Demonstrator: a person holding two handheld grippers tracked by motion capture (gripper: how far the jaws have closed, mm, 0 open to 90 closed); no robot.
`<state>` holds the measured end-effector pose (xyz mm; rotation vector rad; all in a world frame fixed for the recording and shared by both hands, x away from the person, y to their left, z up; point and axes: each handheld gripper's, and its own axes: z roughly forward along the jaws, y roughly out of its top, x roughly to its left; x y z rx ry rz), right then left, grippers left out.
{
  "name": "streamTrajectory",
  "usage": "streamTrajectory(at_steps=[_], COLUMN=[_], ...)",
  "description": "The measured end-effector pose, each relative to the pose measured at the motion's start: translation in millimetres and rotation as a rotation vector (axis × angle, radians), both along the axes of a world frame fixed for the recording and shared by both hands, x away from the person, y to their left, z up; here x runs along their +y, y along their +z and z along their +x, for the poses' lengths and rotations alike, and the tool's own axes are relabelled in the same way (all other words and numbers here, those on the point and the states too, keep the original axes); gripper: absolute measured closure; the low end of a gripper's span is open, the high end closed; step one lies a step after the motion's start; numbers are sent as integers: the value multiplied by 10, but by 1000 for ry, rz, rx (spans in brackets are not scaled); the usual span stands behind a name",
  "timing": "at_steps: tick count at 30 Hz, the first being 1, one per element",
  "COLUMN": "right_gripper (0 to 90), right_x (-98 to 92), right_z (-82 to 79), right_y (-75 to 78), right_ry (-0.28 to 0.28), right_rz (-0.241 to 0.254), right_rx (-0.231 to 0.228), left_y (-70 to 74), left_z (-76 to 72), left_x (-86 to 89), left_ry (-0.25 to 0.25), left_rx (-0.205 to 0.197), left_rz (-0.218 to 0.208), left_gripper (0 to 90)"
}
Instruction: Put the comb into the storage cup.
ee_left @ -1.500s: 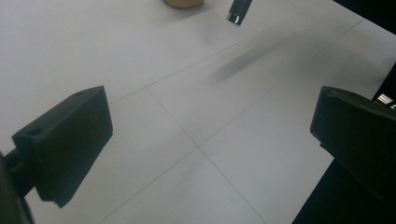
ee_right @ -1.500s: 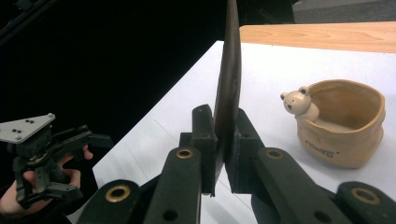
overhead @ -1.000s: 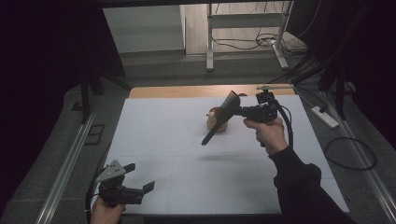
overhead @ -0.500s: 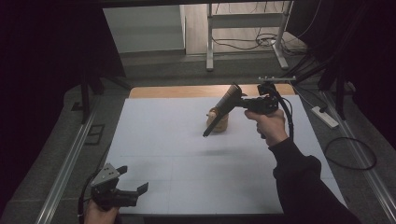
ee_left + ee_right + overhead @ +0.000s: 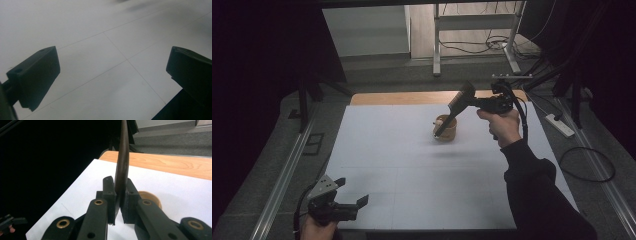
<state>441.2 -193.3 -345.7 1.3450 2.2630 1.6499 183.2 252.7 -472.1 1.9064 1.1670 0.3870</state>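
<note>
So the right gripper [image 5: 466,97] is up in the air over the far half of the table [image 5: 402,165], held in the person's right hand [image 5: 502,127], and its jaws are squeezed tight on a long dark utensil [image 5: 451,112], looks like a spatula or spoon, can't really tell which. In the right gripper view you can see the two black jaws pressed flat against either side of the thin dark utensil [image 5: 122,165], which pokes up edge-on between them. From the high view the utensil slants down and to the left from the jaws, and its lower tip sits over or inside a small wooden bowl [image 5: 447,131] on the white sheet, near the far edge where a strip of bare wood shows. Whether the tip actually touches the bowl I can't say. The bowl [image 5: 150,198] also peeks out just behind the jaws in the right gripper view. The left gripper [image 5: 348,202] is way off at the near left corner, well apart from the bowl, held low over the sheet. Its jaws are spread wide with nothing between them, and the left gripper view just has the two black pads [image 5: 37,75] far apart over plain white sheet with faint crease lines.
</note>
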Motion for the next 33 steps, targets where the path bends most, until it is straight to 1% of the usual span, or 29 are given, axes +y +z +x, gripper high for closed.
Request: streamTrajectory(at_steps=[8,13,26,33], right_gripper=[836,836,836,836], right_x=[-55,-90,-162,-195], right_z=[76,106,197,259], right_y=[28,73,188,228], right_ry=[-20,-30,-68,-96], right_rz=[19,22,3,-23], right_rx=[14,10,-7,-21], left_y=[-1,-2,-5,-5], left_z=[4,7,13,15], left_x=[6,5,11,11], left_ry=[5,8,19,19], left_rx=[6,8,15,17], left_rz=[-2,0,-6,-7], left_gripper=[0,0,0,0])
